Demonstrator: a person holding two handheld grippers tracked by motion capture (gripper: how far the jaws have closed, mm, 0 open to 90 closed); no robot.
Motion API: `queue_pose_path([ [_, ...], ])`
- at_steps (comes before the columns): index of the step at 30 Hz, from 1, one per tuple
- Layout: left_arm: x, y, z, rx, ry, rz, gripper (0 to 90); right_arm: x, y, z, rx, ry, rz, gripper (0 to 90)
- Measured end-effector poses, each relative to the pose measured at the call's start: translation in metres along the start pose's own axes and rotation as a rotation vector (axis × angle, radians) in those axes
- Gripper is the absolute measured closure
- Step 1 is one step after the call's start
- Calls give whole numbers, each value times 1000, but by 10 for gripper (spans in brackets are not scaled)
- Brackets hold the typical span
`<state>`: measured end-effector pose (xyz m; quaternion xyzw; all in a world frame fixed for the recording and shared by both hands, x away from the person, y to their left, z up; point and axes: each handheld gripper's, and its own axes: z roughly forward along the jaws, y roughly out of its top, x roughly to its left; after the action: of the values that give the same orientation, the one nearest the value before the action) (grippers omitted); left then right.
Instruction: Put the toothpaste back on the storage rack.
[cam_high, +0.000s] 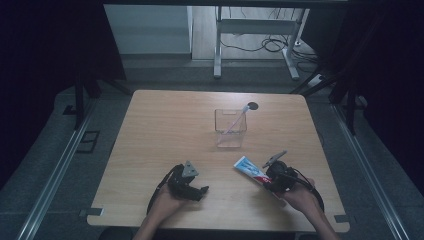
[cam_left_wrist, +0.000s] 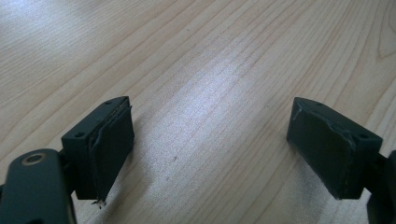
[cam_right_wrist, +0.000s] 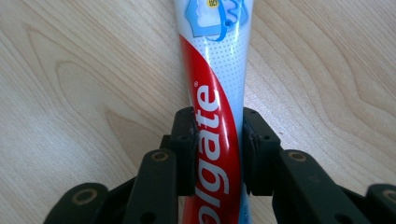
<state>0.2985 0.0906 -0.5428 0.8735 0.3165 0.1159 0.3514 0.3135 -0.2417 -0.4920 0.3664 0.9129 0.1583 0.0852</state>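
- Two jaws of your right gripper (cam_right_wrist: 218, 154) pinch the red-and-white toothpaste tube (cam_right_wrist: 215, 100), lying at five o'clock from the clear plastic holder (cam_high: 230, 129), ready for lifting.
- Your left gripper (cam_left_wrist: 210, 149) gapes empty, parked aside.

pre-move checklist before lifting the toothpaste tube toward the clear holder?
1. Right tool pads pressed on both sides of the red-white-blue toothpaste tube: ok.
2. Tube aligned lengthwise between the pads: ok.
3. Clear square plastic holder upright on the light wooden table: ok.
4. Room in the holder beside the leaning white toothbrush: cannot tell.
5. Left tool open, holding nothing: ok.
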Motion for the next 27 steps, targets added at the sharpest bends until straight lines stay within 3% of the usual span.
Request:
queue_pose_path([
  [15, 0, 0, 0, 0, 0, 0, 149, -6, -6, -2, -79, 40, 43, 714],
  [27, 0, 0, 0, 0, 1, 5, 149, -10, -1, -20, -156, 64, 66, 719],
])
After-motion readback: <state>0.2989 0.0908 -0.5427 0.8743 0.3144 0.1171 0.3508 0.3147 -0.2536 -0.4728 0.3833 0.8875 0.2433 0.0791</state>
